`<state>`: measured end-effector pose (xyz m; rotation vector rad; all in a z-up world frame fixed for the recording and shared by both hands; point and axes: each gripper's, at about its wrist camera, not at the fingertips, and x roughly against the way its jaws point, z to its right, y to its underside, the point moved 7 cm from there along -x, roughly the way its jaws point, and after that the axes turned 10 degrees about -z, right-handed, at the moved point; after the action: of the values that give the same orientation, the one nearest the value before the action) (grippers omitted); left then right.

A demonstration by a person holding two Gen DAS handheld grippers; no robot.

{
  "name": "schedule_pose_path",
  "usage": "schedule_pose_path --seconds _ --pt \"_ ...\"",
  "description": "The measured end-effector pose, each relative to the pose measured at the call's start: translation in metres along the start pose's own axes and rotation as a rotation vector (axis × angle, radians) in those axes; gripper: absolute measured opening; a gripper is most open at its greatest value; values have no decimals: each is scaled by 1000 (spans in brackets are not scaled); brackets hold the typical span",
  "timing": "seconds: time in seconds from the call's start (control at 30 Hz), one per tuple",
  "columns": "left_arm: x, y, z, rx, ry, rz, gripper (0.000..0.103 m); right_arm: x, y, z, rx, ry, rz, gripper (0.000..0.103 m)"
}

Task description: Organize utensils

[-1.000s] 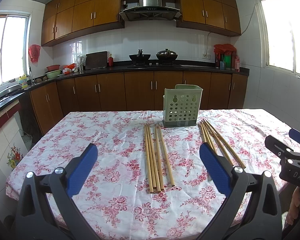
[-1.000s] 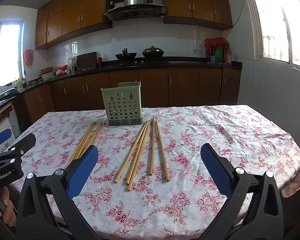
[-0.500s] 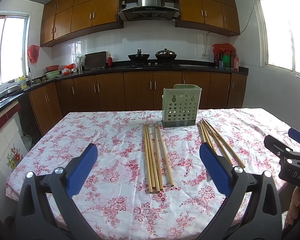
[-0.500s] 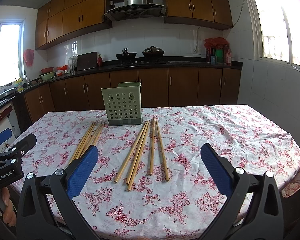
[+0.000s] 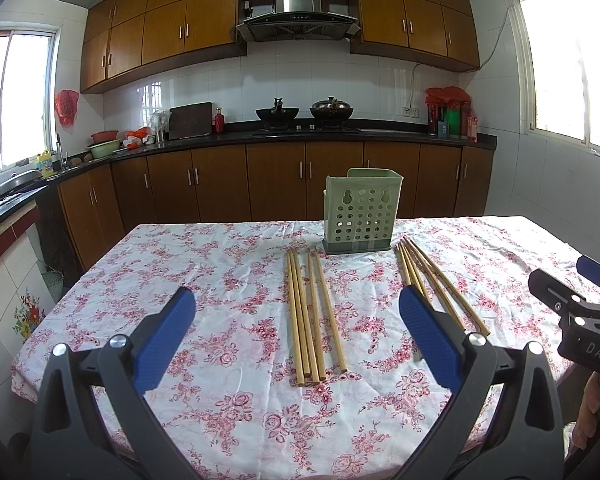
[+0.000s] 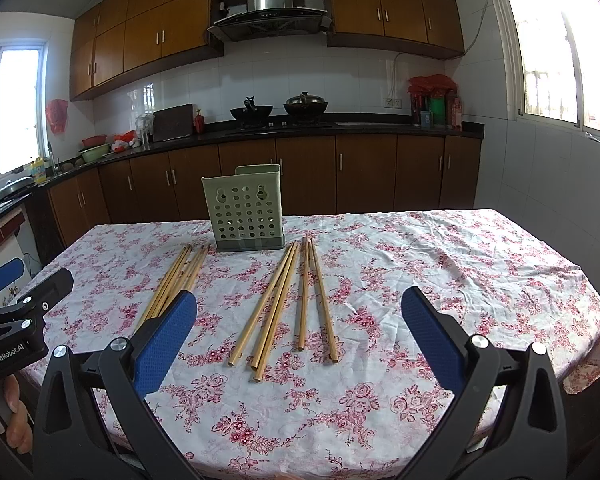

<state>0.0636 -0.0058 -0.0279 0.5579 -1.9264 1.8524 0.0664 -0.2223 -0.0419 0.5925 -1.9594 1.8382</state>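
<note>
Both grippers hover over the table's (image 5: 180,248) near edge, holding nothing: left gripper (image 5: 298,330) fingers spread, right gripper (image 6: 300,330) fingers spread. Green holder (image 5: 362,210) upright toward far edge. Two chopstick bundles lie before it: left bundle (image 5: 312,312), right bundle (image 6: 284,300).

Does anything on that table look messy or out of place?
Only the chopsticks: two loose bunches lie flat on the flowered cloth beside the green holder, not in it. Nothing looks spilled or broken.
</note>
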Motion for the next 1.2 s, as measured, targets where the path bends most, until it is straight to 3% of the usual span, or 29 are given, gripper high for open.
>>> schedule_pose_path --seconds 1.2 --pt "-2 -2 1 -1 2 -1 99 0 1 -1 -1 -1 0 101"
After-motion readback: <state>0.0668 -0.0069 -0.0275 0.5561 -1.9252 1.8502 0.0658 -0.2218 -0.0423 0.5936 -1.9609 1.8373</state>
